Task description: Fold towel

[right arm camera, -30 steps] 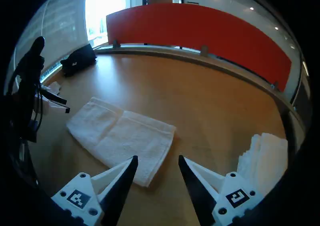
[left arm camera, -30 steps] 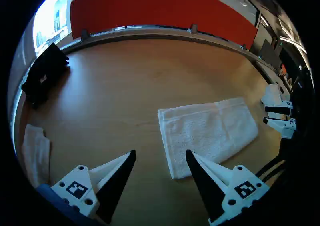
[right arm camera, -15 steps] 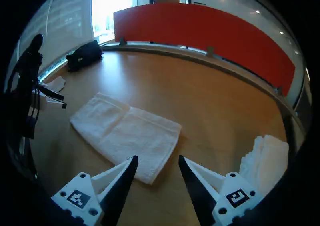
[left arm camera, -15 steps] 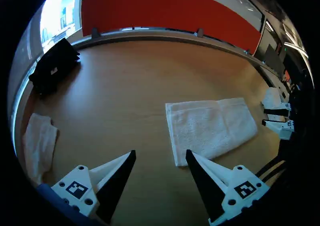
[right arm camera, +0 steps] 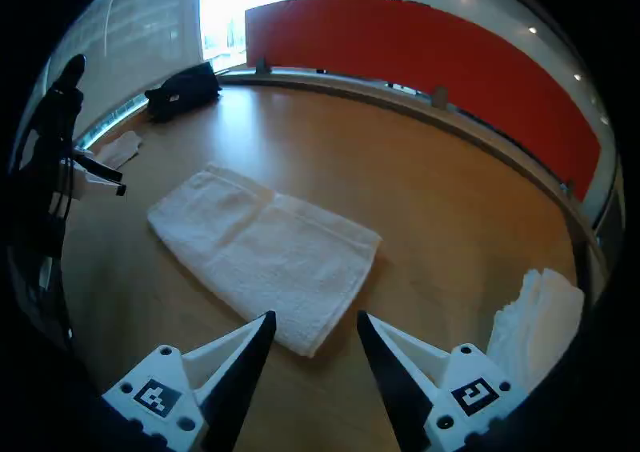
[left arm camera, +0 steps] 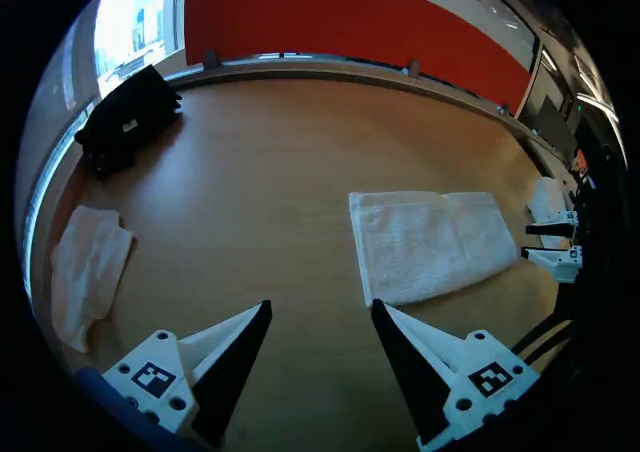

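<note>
Hovering over folded towel [right arm camera: 264,248]

It is lying flat on the wooden table [left arm camera: 256,180], already folded into a rectangle. The left gripper [left arm camera: 321,302] and right gripper [right arm camera: 316,314] are hovering at its near edges, jaws spread, gripping nothing. Judging by its size, one more fold may be remaining.
</note>
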The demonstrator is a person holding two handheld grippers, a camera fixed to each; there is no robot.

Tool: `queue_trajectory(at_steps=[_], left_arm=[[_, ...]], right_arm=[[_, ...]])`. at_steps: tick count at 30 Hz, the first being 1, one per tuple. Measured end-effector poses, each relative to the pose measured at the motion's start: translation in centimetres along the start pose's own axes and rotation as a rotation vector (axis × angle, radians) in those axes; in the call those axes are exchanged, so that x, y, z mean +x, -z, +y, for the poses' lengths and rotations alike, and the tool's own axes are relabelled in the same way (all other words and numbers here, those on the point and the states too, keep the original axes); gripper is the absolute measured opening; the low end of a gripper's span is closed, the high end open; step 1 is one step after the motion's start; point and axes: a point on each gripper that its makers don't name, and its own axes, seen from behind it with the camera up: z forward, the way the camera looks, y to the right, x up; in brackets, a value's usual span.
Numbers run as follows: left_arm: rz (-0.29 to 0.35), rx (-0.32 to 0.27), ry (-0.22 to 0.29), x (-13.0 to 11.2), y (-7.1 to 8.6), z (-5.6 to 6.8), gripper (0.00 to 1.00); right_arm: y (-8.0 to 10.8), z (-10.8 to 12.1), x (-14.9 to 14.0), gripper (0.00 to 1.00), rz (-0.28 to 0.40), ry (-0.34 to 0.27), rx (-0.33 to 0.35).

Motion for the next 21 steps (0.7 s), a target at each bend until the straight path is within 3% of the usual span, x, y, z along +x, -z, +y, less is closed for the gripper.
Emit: queue_trajectory(at_steps=[14,21], left_arm=[[-0.019,0.018,0.031,-2.3,1.1,-1.1,0.93],[-0.015,0.018,0.041,-2.4,1.4,-1.3,0.93]], right_arm=[[-0.9,-0.1,-2.4,0.73,-0.041,-0.001,0.024],[-0.9,-0.5,-2.8,0.54,-0.058,0.028,0.055]])
